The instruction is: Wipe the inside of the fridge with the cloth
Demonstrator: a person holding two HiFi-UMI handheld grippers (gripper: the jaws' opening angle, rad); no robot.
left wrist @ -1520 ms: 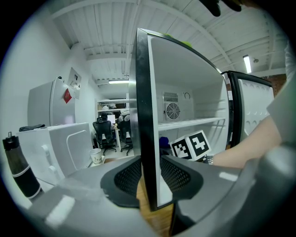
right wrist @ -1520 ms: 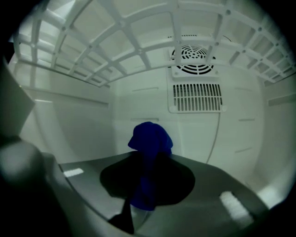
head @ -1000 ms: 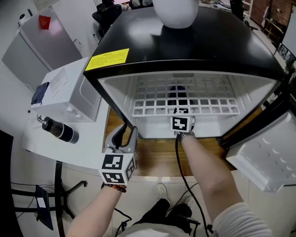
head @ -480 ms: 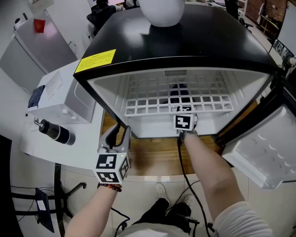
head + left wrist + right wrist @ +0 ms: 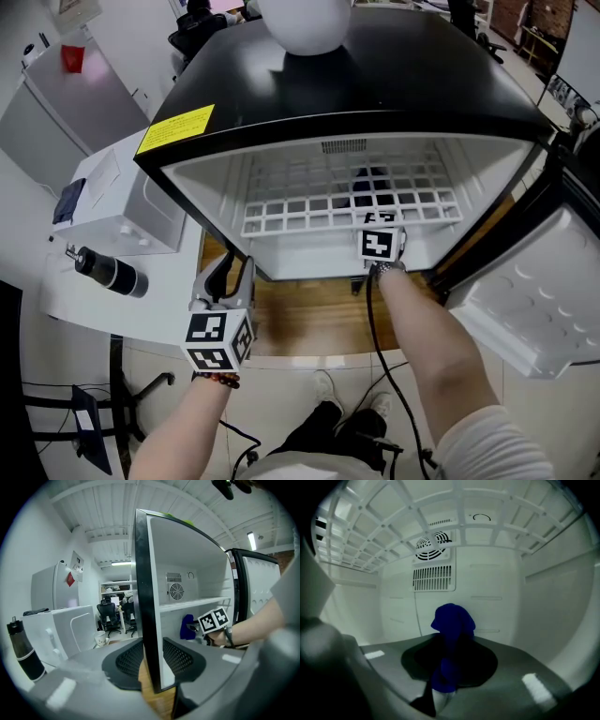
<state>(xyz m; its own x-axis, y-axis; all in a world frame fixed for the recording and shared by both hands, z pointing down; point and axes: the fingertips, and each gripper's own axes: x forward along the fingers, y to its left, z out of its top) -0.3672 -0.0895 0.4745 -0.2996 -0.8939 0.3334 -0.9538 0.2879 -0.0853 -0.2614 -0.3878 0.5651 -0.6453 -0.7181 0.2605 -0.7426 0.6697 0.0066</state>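
The yellow label (image 5: 176, 129) has print too small to read (fridge door (image 5: 534, 305) cut off right).

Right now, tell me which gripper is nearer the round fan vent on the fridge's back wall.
Right. The right gripper is inside the fridge, holding the blue cloth and facing the fan vent; the left gripper is outside, clamped on the left side wall at its front edge.

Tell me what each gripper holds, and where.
Right gripper: bunched blue cloth, pinched at its lower end. Left gripper: black-edged white fridge side wall, at its front edge.
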